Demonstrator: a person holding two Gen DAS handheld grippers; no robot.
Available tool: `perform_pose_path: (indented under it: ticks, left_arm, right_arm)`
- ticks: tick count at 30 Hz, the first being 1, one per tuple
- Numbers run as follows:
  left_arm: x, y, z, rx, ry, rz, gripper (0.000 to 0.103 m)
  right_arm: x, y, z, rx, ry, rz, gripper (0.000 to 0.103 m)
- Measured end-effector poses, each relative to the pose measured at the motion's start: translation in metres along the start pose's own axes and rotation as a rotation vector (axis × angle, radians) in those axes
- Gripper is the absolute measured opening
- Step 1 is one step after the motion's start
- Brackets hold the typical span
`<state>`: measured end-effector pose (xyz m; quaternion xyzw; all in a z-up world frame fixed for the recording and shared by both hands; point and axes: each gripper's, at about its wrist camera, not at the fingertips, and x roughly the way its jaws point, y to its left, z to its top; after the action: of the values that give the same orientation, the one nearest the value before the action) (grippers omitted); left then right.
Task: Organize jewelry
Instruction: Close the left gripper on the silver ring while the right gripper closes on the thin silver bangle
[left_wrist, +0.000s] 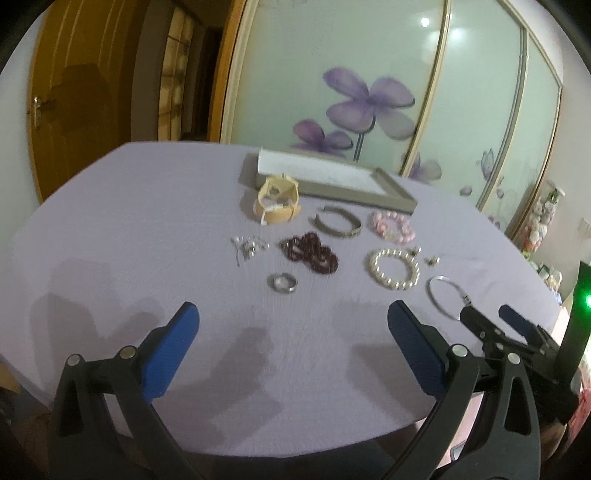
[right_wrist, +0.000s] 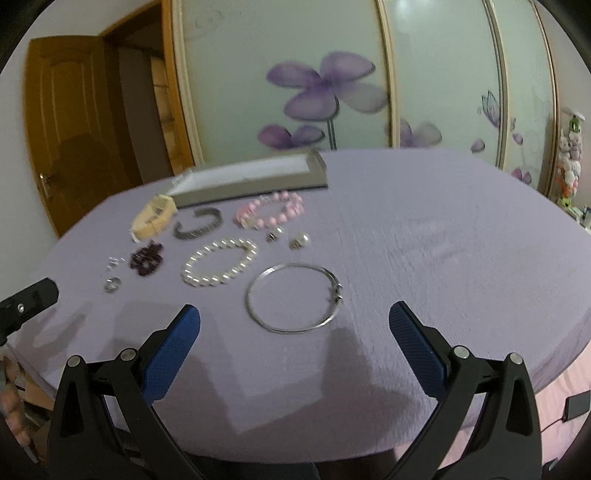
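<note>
Jewelry lies spread on a lilac tablecloth (left_wrist: 129, 229). A grey tray with a white lining (left_wrist: 332, 181) (right_wrist: 255, 177) stands at the back. In front of it lie a cream bangle (left_wrist: 277, 201), a grey cuff (left_wrist: 338, 223), a pink bead bracelet (left_wrist: 393, 227) (right_wrist: 273, 214), dark red beads (left_wrist: 312, 253), a pearl bracelet (left_wrist: 395, 267) (right_wrist: 221, 266), a silver ring (left_wrist: 282, 283), small earrings (left_wrist: 247, 247) and a thin silver bangle (right_wrist: 295, 302) (left_wrist: 447, 297). My left gripper (left_wrist: 293, 321) is open above the cloth, short of the ring. My right gripper (right_wrist: 295, 325) is open, just before the silver bangle.
Sliding wardrobe doors with purple flowers (left_wrist: 369, 99) stand behind the table. A wooden door (left_wrist: 74, 103) is at the left. Two pearl studs (right_wrist: 299, 240) lie beside the pink bracelet. The right gripper shows at the left wrist view's right edge (left_wrist: 491, 321).
</note>
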<state>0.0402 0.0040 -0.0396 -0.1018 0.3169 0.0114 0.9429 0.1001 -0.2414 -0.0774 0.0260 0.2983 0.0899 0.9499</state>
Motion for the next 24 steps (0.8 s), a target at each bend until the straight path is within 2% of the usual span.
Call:
perform_pose_path:
  ticks: [7, 13, 16, 17, 19, 20, 24]
  left_arm:
    - [0.024, 0.002, 0.003, 0.007, 0.058, 0.016, 0.101]
    - [0.043, -0.001, 0.009, 0.023, 0.088, 0.026, 0.101]
    - [0.051, -0.002, 0.012, 0.027, 0.107, 0.024, 0.096]
    - [0.053, -0.002, 0.012, 0.027, 0.114, 0.024, 0.094]
    - [0.059, -0.002, 0.014, 0.025, 0.13, 0.024, 0.09]
    - [0.062, -0.002, 0.015, 0.024, 0.137, 0.024, 0.086]
    - [0.071, -0.005, 0.019, 0.029, 0.151, 0.027, 0.08]
  right_arm:
    - [0.034, -0.002, 0.006, -0.028, 0.109, -0.056, 0.102]
    - [0.049, 0.006, 0.016, -0.066, 0.165, -0.053, 0.102]
    - [0.051, 0.009, 0.018, -0.082, 0.171, -0.042, 0.101]
    - [0.051, 0.01, 0.018, -0.086, 0.169, -0.036, 0.098]
    - [0.049, 0.009, 0.019, -0.093, 0.156, -0.023, 0.086]
    - [0.048, 0.009, 0.02, -0.093, 0.154, -0.022, 0.073]
    - [0.049, 0.008, 0.021, -0.099, 0.154, -0.008, 0.072]
